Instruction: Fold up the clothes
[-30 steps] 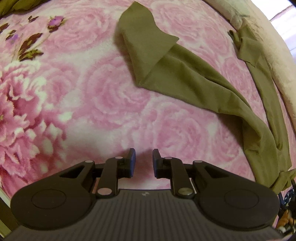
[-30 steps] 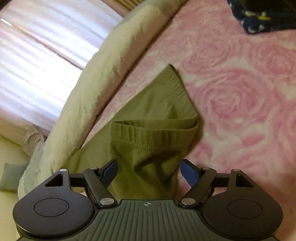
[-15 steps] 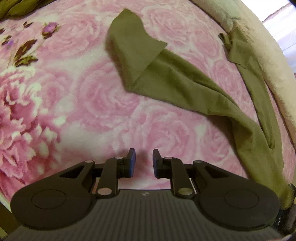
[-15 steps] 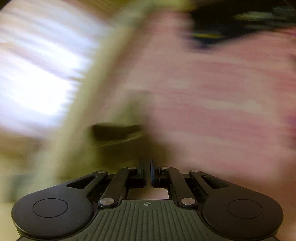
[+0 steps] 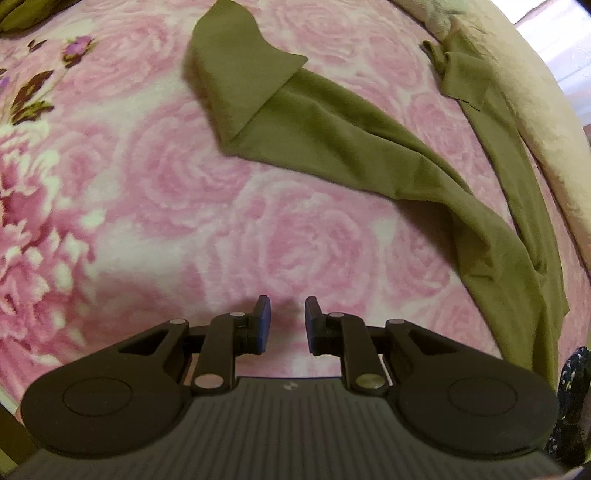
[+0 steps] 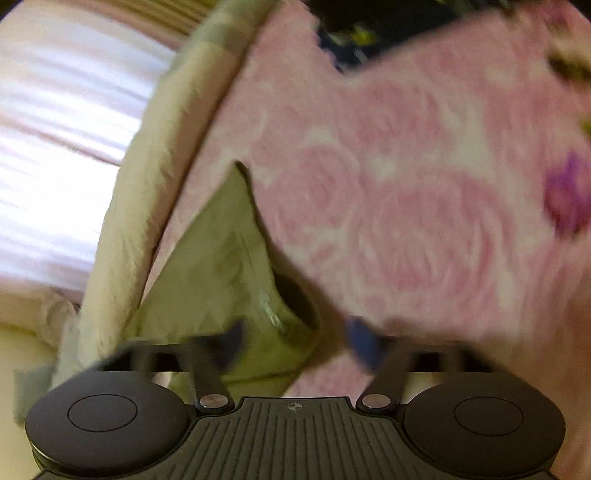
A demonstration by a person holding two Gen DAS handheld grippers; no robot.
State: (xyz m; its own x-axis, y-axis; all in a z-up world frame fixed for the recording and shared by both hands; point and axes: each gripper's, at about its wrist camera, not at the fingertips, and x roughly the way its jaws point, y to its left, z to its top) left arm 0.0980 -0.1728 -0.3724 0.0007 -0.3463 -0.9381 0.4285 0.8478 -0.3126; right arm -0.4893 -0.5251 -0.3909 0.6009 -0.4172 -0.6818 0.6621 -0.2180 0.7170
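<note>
An olive green garment (image 5: 332,136) lies spread on the pink rose blanket (image 5: 147,184), one leg end folded back at the top, the other leg along the right edge. My left gripper (image 5: 287,321) hovers over bare blanket short of it, jaws a narrow gap apart with nothing between them. In the right wrist view, which is blurred, the garment's waistband end (image 6: 221,266) lies bunched just ahead. My right gripper (image 6: 295,343) has its jaws opening; the cloth sits between them near the left finger, and the pads do not press on it.
A beige cover (image 5: 517,92) runs along the bed's edge beside the garment, also in the right wrist view (image 6: 147,184). A dark blue patterned cloth (image 6: 351,33) lies at the far end of the blanket. More olive cloth (image 5: 22,14) shows at the top left corner.
My right gripper went from wide open to shut while sweeping sideways, and now its jaws stand apart again; the waistband sits further left and more bunched. The left gripper has kept still.
</note>
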